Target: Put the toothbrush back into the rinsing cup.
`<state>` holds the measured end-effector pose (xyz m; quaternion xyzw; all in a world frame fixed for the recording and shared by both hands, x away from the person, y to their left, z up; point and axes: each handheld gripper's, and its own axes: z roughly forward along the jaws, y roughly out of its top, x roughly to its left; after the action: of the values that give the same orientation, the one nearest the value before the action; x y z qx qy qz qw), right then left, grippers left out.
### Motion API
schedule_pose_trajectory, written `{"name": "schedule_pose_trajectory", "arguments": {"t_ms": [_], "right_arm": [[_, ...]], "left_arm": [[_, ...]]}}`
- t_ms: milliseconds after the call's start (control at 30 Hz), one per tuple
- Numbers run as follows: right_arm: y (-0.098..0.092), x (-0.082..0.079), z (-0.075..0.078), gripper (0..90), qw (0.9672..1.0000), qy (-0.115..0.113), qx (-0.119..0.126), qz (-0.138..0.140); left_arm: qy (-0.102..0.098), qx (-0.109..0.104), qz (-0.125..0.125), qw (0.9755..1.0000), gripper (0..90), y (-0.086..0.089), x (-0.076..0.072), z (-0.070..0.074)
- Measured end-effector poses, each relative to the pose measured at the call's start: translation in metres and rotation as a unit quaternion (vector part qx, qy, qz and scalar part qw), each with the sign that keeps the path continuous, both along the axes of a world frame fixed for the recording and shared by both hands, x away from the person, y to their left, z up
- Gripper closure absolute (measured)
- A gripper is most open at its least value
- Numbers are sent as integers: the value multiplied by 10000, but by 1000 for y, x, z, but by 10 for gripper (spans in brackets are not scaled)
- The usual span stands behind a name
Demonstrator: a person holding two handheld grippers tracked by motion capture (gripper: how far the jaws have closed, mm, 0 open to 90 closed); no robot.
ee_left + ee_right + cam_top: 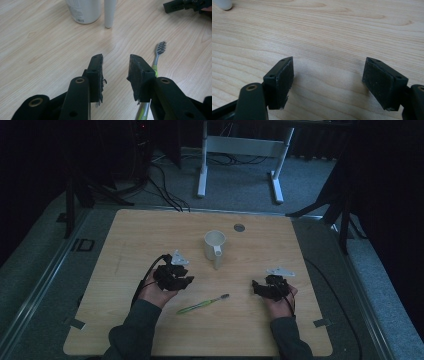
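A white cup (214,243) stands upright at the middle of the wooden table (150,235), with a slim white cylinder (218,262) upright just in front of it. In the left gripper view the cup (83,11) and the cylinder (110,13) stand beyond the jaws. A green-handled toothbrush (202,305) lies flat nearer the front edge. My left gripper (186,281) hovers just left of the brush, partly open and holding nothing (116,60); the toothbrush (157,58) lies beside and under its right jaw. My right gripper (257,286) stands wide open over bare wood (329,62).
A small grey disc (239,227) is set into the table behind the cup. A white desk frame (240,150) and cables lie on the carpet beyond the far edge. Dark stands flank the table. The right gripper (185,5) shows far off in the left gripper view.
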<state>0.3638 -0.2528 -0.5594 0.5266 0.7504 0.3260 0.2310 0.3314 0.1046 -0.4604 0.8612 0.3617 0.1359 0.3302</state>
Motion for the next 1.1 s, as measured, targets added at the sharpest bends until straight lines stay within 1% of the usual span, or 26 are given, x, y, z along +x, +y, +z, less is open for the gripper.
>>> {"name": "schedule_pose_trajectory", "arguments": {"t_ms": [100, 200, 367, 700, 900, 933, 1033, 1100], "right_arm": [[0, 0, 0, 245, 10000, -2, -11, 10], [0, 1, 0, 244, 10000, 1, -3, 2], [1, 1, 0, 244, 10000, -1, 0, 3], [1, 2, 0, 239, 10000, 4, -6, 34], [2, 2, 0, 238, 10000, 4, -3, 49], [2, 2, 0, 237, 10000, 3, -2, 51], [2, 2, 0, 236, 10000, 5, -3, 64], [2, 3, 0, 234, 10000, 11, 2, 72]], "left_arm": [[33, 58, -63, 10000, 641, -3, 1, 0], [115, 53, -164, 9998, 640, -7, 1, 1], [189, 167, -292, 9993, 640, -13, 0, 0], [263, 224, -342, 9988, 638, -20, -1, -1], [332, 342, -487, 9977, 636, -26, -3, -2], [345, 335, -504, 9976, 635, -28, -3, -3], [442, 442, -580, 9964, 625, -31, -3, -4], [489, 467, -594, 9959, 620, -33, -3, -5]]}}
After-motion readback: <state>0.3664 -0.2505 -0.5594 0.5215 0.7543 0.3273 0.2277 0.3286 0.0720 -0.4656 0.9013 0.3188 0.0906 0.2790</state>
